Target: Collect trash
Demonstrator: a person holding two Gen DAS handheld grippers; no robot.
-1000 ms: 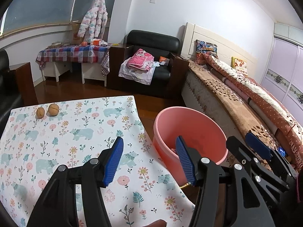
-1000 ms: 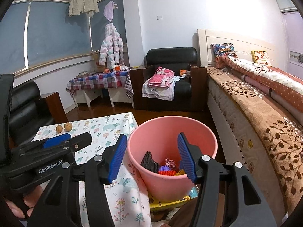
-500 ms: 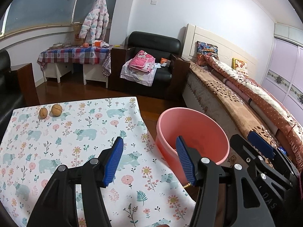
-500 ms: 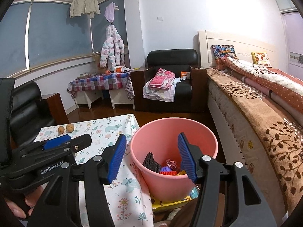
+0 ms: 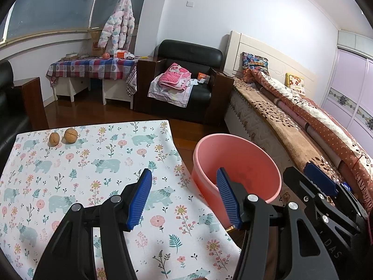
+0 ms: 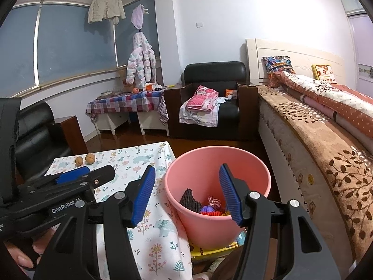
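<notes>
Left gripper: its blue-padded jaws stood wide apart with nothing between them, poised over the table edge beside the bin.
Right gripper: its jaws also stood wide apart and held nothing, raised above the bin without touching it.
Pink bin: one, upright on the floor between the table and the bed, just beside the table's edge.
Trash: a small pile lay at the bottom of the bin, one dark ribbed piece plus several coloured scraps too jumbled to count.
Table: one, covered by a floral bear-print cloth.
Walnuts: two, side by side near the table's far left corner.
Hand: one set of fingertips showed under the left gripper's handle.
</notes>
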